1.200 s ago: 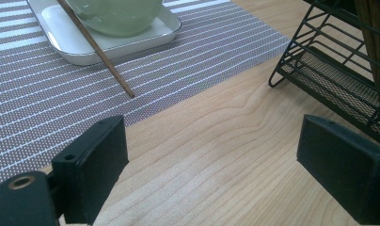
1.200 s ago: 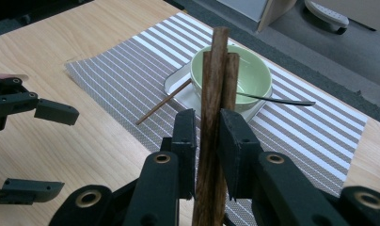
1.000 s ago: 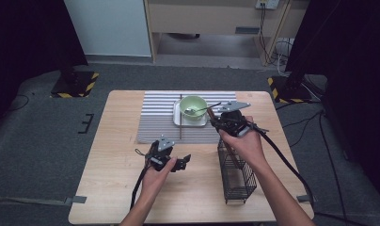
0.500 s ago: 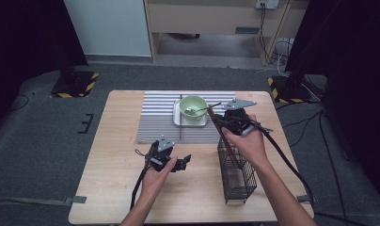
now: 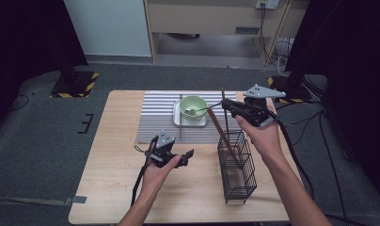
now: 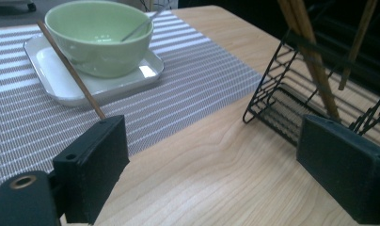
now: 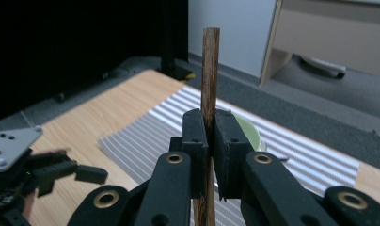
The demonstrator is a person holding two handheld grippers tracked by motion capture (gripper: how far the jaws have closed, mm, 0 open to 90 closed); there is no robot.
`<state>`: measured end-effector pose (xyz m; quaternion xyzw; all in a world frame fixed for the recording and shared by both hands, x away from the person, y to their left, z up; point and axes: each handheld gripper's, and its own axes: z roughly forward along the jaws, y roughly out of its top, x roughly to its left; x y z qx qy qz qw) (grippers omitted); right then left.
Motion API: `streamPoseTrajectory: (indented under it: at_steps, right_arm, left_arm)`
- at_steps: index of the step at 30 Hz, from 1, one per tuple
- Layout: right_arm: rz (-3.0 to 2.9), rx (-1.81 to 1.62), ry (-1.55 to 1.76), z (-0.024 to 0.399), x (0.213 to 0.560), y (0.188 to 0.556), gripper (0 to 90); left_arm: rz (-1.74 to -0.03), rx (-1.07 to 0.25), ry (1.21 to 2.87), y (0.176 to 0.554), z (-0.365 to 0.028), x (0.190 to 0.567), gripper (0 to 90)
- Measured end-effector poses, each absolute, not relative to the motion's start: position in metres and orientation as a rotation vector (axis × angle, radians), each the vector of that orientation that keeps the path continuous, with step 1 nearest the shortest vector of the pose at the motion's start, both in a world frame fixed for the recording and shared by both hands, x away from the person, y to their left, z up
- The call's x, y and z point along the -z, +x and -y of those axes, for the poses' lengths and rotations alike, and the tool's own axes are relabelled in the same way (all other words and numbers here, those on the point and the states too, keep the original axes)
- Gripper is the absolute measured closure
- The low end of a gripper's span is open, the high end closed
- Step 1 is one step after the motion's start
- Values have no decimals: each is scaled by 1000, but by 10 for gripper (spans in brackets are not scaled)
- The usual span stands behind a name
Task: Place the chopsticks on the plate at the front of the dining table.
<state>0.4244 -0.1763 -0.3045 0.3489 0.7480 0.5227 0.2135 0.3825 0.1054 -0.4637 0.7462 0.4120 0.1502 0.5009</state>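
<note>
The left gripper point(image 5: 171, 157) waits near the person, jaws wide and empty. Farther away, the right gripper point(image 7: 209, 155) pinches a chopstick point(image 7: 209, 80) and has lifted it higher than a second ago; its lower end now enters the wire basket point(image 5: 235, 172), so lowering it comes next.

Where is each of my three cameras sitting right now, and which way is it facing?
High view: above the person's side, looking forward and down on the table; both forearms, left gripper and right gripper show.
Left gripper view: on the left gripper, low over the table, facing the green bowl and wire basket; its open jaws show.
Right gripper view: on the right gripper, facing the striped mat; its jaws clamp an upright chopstick.
All three share the bowl and mat.
</note>
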Motion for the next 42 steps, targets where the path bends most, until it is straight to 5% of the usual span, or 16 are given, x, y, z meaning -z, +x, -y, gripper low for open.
streamPoseTrajectory:
  at_steps: [15, 28, 34, 42]
  right_arm:
    - [-1943, -1664, 923, 176, 263, 419, 843]
    - [-1917, -1764, 1002, 145, 281, 433, 843]
    - [-1915, -1784, 1017, 139, 283, 434, 843]
    - [-1921, -1798, 1029, 136, 284, 435, 842]
  left_arm:
    - [-892, -386, 1801, 384, -103, 430, 111]
    - [-823, -350, 1766, 386, -84, 428, 149]
    - [-815, -343, 1760, 387, -82, 430, 241]
    - [-811, -292, 1729, 388, -77, 437, 585]
